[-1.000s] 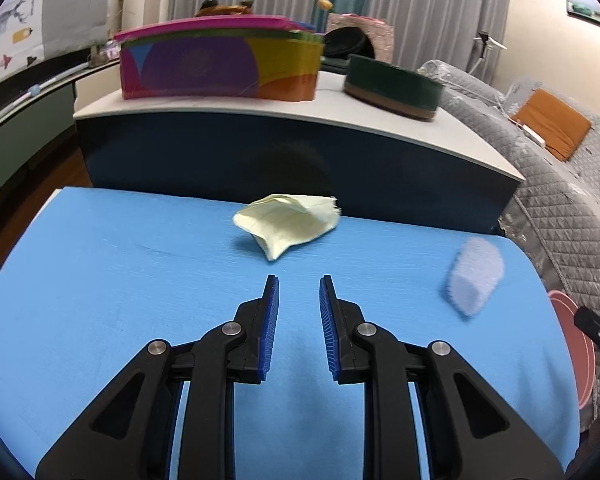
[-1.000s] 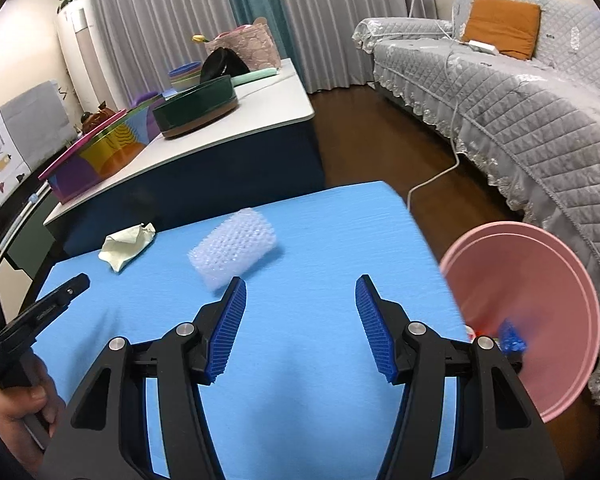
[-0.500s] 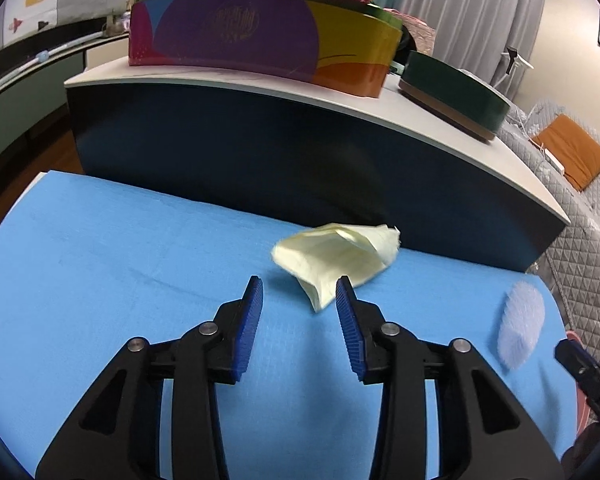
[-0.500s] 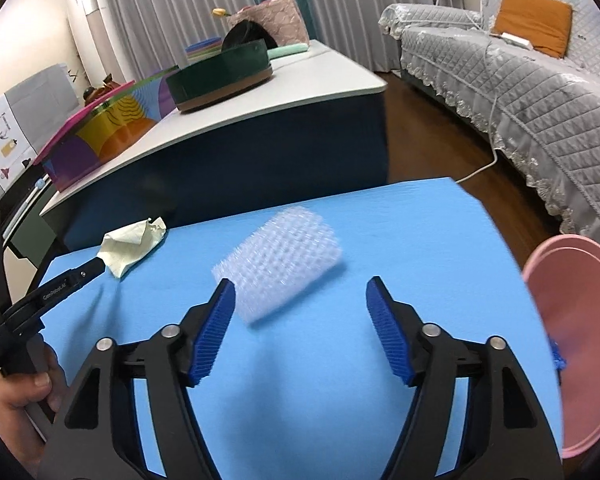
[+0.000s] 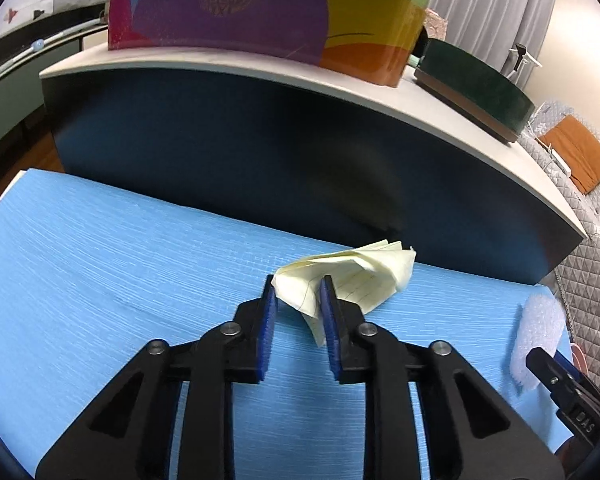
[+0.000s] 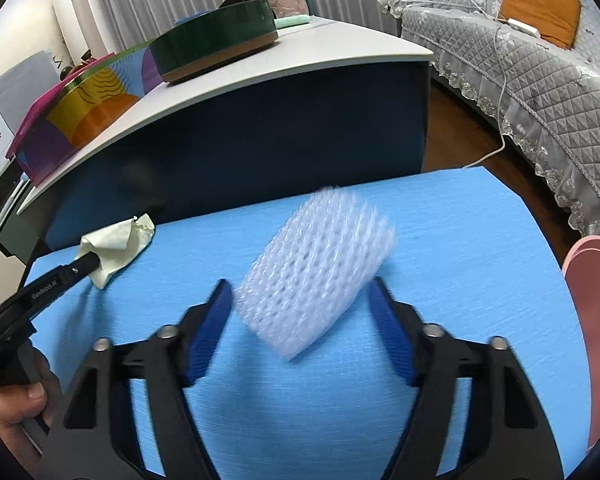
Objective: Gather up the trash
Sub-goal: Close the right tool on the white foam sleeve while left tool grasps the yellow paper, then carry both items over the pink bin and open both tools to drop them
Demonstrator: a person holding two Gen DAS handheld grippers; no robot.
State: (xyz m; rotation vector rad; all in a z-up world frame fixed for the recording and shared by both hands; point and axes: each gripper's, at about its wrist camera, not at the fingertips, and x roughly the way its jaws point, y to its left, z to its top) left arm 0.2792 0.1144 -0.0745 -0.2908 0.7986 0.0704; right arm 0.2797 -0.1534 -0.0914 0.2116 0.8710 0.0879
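A crumpled pale yellow paper [image 5: 352,280] lies on the blue table [image 5: 100,264] near its far edge. My left gripper [image 5: 298,294] is open, its jaws on either side of the paper's near corner, not closed on it. The paper also shows in the right wrist view [image 6: 116,246], with the left gripper [image 6: 86,262] at it. A white foam net sleeve [image 6: 316,276] lies mid-table. My right gripper [image 6: 300,300] is open wide, its jaws on either side of the sleeve's near end. The sleeve also shows at the right of the left wrist view [image 5: 534,340].
A dark blue counter [image 5: 300,152] with a white top stands just behind the table, carrying a colourful box [image 5: 260,12] and a green round tin [image 6: 216,44]. A pink bin [image 6: 592,320] sits off the table's right edge. A grey quilted sofa [image 6: 540,68] is at the right.
Both grippers moved forward. The left gripper's jaws now straddle the yellow paper's corner. The right gripper's jaws now flank the foam sleeve.
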